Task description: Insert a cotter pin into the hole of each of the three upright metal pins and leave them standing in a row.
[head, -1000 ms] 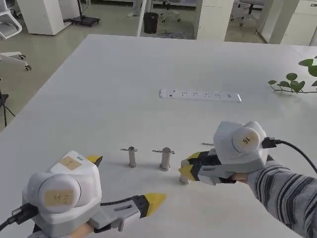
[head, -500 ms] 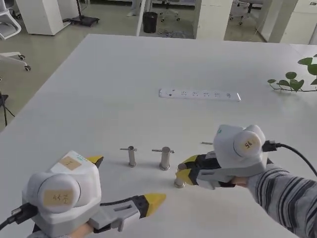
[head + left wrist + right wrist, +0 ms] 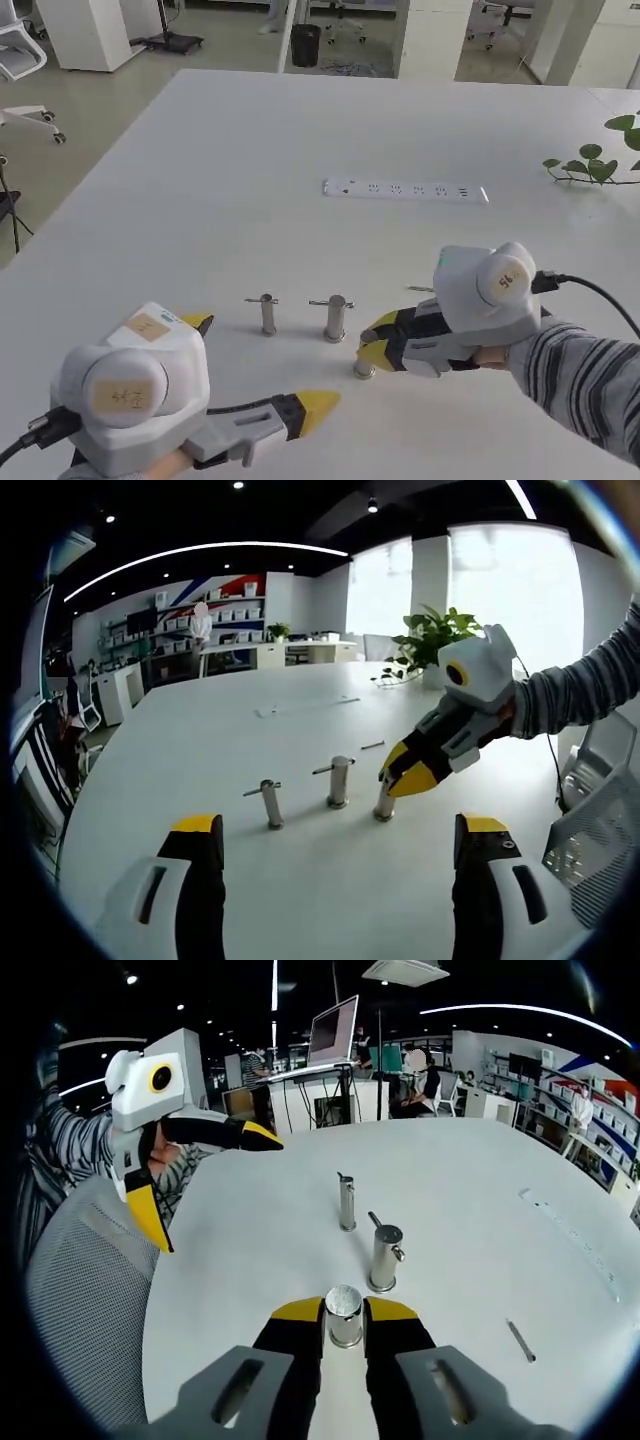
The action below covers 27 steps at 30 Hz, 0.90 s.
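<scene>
Two upright metal pins stand side by side, the left pin point(image 3: 268, 313) point(image 3: 271, 805) point(image 3: 346, 1203) and the middle pin point(image 3: 335, 318) point(image 3: 340, 782) point(image 3: 384, 1257), each with a cotter pin through its top. My right gripper point(image 3: 374, 342) point(image 3: 408, 772) point(image 3: 345, 1314) is shut on a third metal pin point(image 3: 364, 369) point(image 3: 384, 800) point(image 3: 345, 1312), upright on the table just right of and nearer than the middle pin. A loose cotter pin point(image 3: 418, 290) point(image 3: 520, 1341) lies flat beyond it. My left gripper point(image 3: 255, 365) point(image 3: 338, 826) point(image 3: 210, 1185) is open and holds nothing, near the table's front edge.
A white power strip point(image 3: 405, 190) lies across the middle of the white table point(image 3: 220, 180). A green plant point(image 3: 595, 165) trails in at the right edge. Office chairs and cabinets stand beyond the far edge.
My right gripper has slid the third pin a little to the left and nearer. The left gripper and the two other pins have stayed put.
</scene>
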### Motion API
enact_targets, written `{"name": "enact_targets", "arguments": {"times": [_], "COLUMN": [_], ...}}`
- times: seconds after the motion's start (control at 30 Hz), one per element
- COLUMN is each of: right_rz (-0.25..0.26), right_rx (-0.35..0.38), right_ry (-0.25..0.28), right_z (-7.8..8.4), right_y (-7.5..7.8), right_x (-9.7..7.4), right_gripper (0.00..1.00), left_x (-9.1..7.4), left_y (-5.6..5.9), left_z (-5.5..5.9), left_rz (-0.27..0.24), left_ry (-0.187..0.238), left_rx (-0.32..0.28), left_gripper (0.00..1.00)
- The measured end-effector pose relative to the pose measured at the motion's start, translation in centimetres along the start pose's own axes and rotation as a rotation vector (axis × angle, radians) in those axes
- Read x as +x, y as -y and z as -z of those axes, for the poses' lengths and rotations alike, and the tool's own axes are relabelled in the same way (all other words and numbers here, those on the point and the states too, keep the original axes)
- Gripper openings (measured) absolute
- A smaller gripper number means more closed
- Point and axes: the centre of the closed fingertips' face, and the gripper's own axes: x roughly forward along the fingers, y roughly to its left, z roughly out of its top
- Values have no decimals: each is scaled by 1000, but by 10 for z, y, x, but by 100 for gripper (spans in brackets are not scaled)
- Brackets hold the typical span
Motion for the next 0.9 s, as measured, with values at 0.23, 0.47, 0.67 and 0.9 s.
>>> {"name": "enact_targets", "arguments": {"times": [0.23, 0.47, 0.67, 0.9], "right_rz": [3, 3, 30, 84], "right_rx": [14, 15, 37, 43], "right_ry": [6, -50, -101, -161], "right_z": [2, 8, 17, 23], "right_y": [-1, 6, 27, 59], "right_x": [-8, -28, -43, -56], "right_gripper": [22, 26, 26, 25], "left_x": [0, 1, 1, 2], "left_y": [-1, -1, -2, -4], "left_z": [-1, -1, 0, 0], "left_rz": [-3, -2, -1, -2], "left_ry": [2, 1, -3, -5], "left_rx": [-1, -1, -5, -13], "left_gripper": [96, 96, 96, 95]}}
